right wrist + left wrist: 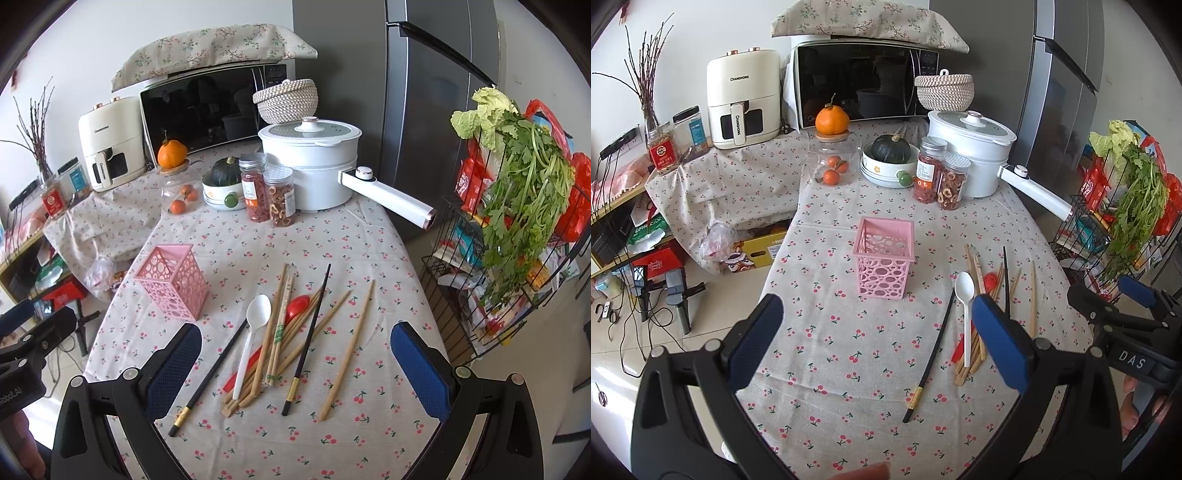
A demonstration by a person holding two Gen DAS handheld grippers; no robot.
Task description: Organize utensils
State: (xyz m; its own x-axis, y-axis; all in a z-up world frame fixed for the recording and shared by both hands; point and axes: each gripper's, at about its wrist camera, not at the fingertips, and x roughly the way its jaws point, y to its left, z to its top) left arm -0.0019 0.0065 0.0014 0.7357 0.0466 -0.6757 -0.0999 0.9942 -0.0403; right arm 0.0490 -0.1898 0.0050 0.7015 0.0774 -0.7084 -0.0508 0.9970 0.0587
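Above the cherry-print tablecloth (369,240), both tongs gape wide and empty; grabbing the tangled chopsticks (273,343) could scatter neighbours or topple the pink holder (173,284).

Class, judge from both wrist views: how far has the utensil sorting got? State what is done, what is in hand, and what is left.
Done: nothing visible; the pink holder stands upright with no utensil showing in it.
In hand: nothing; the left gripper and right gripper are both open.
Left: everything, namely the white spoon, red spoon, both black chopsticks and the wooden chopsticks loose on the tablecloth.
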